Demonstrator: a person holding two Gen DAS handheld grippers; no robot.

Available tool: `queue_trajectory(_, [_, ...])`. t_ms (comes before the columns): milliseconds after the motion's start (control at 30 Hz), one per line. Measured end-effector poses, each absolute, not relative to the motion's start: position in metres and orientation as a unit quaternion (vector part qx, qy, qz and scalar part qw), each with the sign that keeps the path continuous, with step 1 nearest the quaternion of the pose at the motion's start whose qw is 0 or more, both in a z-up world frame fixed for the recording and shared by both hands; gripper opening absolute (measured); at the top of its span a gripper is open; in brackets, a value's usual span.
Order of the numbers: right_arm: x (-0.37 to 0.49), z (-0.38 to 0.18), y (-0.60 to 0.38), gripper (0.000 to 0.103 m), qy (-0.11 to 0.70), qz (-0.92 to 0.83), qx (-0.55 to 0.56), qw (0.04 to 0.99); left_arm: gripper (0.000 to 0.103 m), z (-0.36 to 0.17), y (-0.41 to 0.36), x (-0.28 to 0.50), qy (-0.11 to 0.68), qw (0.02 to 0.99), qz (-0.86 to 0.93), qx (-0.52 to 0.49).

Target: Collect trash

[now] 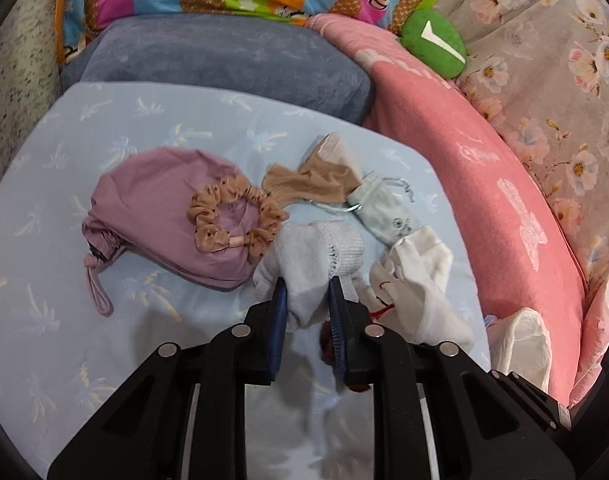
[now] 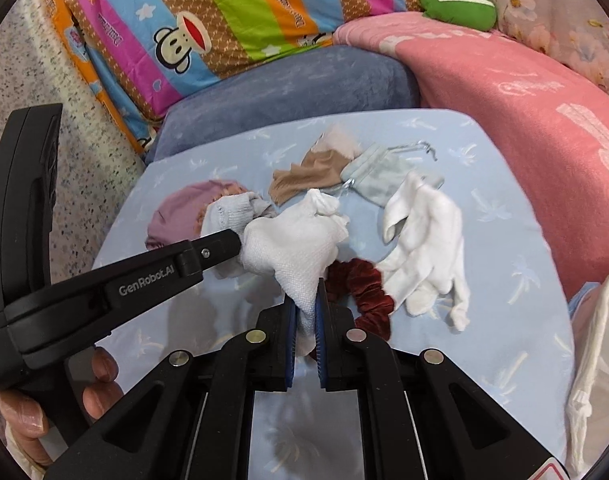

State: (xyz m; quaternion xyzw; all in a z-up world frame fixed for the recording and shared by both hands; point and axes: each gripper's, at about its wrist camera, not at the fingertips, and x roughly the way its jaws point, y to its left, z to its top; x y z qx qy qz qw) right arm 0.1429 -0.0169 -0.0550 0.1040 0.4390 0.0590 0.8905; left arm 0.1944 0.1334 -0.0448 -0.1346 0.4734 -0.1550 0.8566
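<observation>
Here, your left gripper (image 1: 306,288) has its jaws clamped on a pale blue-grey sock (image 1: 312,256), held just above the light blue bed sheet (image 1: 44,220). Your right gripper (image 2: 306,292) pinches a white mesh cloth (image 2: 296,244) between nearly closed jaws. Beside them lie a white sock (image 2: 428,248), dark red scrunchie (image 2: 364,284) and mauve pouch (image 1: 156,208).

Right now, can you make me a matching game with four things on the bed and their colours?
Things:
1. drawstring bag
2. velvet scrunchie
3. round cushion
4. blanket

Colours:
A. green
B. dark red
C. pink
D. purple

Pairs: 1-D, 2-B, 3-A, 4-C
</observation>
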Motion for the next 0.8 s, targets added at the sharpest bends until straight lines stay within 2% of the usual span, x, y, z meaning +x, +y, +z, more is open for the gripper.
queue_trajectory(433, [0.082,0.016,-0.076,0.008,0.363,0.021,0.131,0.922,0.020,0.010,0.076,0.150,0.421,0.879,-0.203,-0.092])
queue_trajectory(800, [0.028,0.043,-0.141,0.008,0.324,-0.034,0.158,0.932,0.020,0.031,0.013,0.109,0.398,0.880,-0.254,-0.048])
